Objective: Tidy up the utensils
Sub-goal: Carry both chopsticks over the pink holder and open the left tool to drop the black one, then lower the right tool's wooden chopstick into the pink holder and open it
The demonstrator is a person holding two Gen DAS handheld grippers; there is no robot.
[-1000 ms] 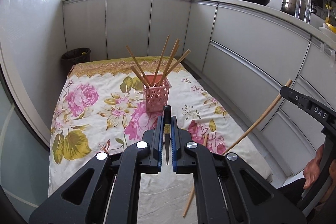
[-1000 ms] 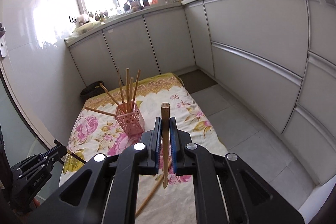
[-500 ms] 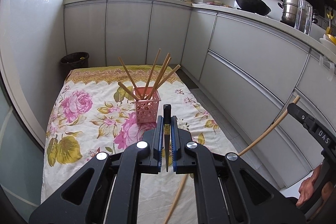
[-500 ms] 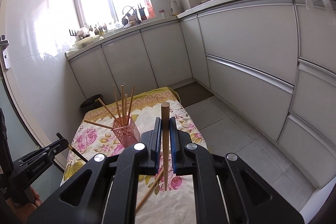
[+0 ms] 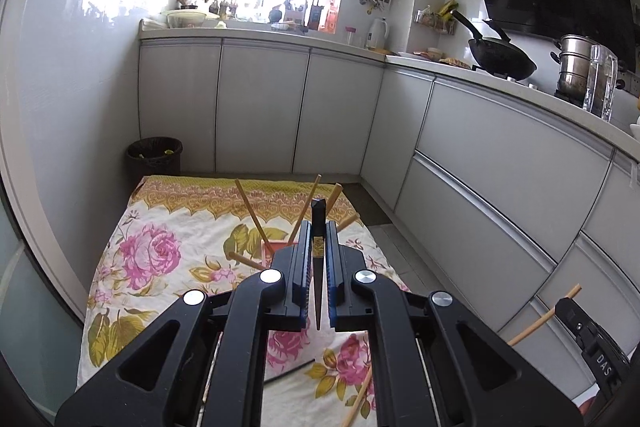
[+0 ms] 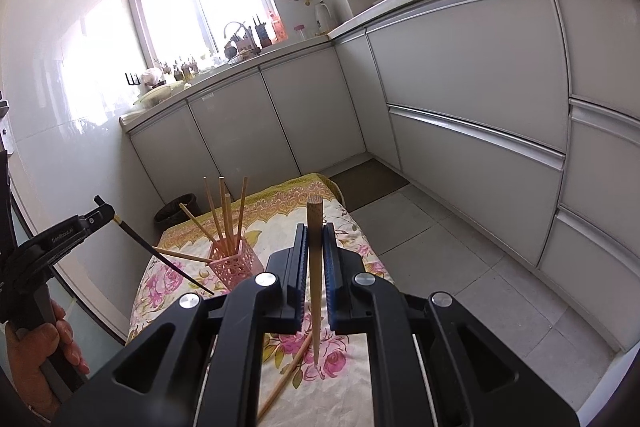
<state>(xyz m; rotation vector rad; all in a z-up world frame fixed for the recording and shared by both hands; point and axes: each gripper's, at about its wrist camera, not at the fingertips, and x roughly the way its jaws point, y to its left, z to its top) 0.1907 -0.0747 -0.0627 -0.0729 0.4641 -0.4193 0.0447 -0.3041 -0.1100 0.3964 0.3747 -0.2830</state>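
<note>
Chopsticks are the business here, and both grippers carry one. At far left of the right wrist view, a hand (image 6: pixel 38 351) holds the left gripper (image 6: pixel 105 209), clamped on a dark chopstick (image 6: pixel 168 259) that slants down from its tip toward the flowered cloth (image 6: pixel 352 387). In that gripper's own view the dark chopstick (image 5: pixel 318 267) stands upright between the blue pads, its blunt end above the fingers and its thin point below them.

Next to the right, near the middle of the cloth, stands the pink basket (image 6: pixel 236 267), upright, with several wooden chopsticks (image 6: pixel 226 223) fanned out of it; one leans low to the left, over the rim. From the left wrist view the basket (image 5: pixel 267 254) is mostly hidden behind the gripper, only a sliver of pink and the splayed sticks showing.

Further right, the right gripper (image 6: pixel 315 251) is closed on a light wooden chopstick (image 6: pixel 315 267), thick end up, thin end pointing down over the cloth. In the left wrist view the right gripper (image 5: pixel 564 305) sits at the right edge, the light stick (image 5: pixel 540 319) crossing it at a slant.

On the cloth below lie a loose wooden chopstick (image 6: pixel 288 375) and a loose dark chopstick (image 5: pixel 289 372), apart from the basket. Grey cabinets (image 6: pixel 472 99) fill the right side.
</note>
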